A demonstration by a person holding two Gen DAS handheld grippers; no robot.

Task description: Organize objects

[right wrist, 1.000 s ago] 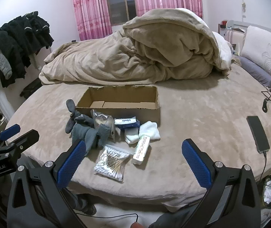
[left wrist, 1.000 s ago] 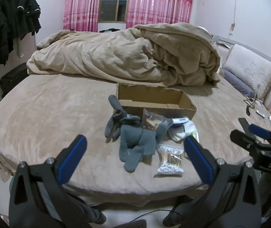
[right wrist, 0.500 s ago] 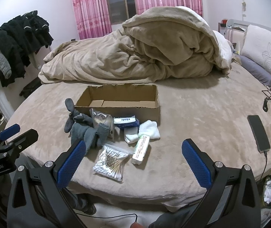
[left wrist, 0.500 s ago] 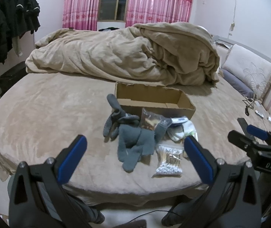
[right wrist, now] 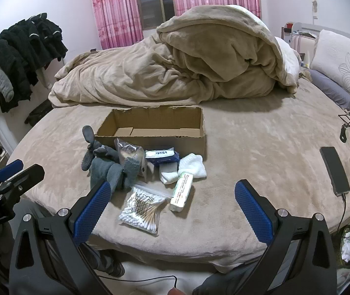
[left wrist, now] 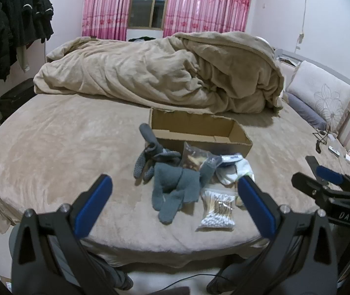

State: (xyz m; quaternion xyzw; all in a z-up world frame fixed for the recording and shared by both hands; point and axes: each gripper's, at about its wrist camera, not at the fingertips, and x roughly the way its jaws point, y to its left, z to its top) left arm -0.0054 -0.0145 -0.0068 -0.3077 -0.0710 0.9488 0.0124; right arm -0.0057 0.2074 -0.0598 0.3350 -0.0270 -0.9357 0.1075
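One open cardboard box [right wrist: 150, 132] sits empty behind grey socks [right wrist: 112, 172]

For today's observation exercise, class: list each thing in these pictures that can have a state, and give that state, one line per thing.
cardboard box: open-topped, nothing inside
bag of cotton swabs: sealed, lying flat
grey gloves: loosely piled
white socks: folded
tissue pack: unopened
phone: screen dark, cable plugged in
duvet: bunched up
left gripper: open, empty
right gripper: open, empty
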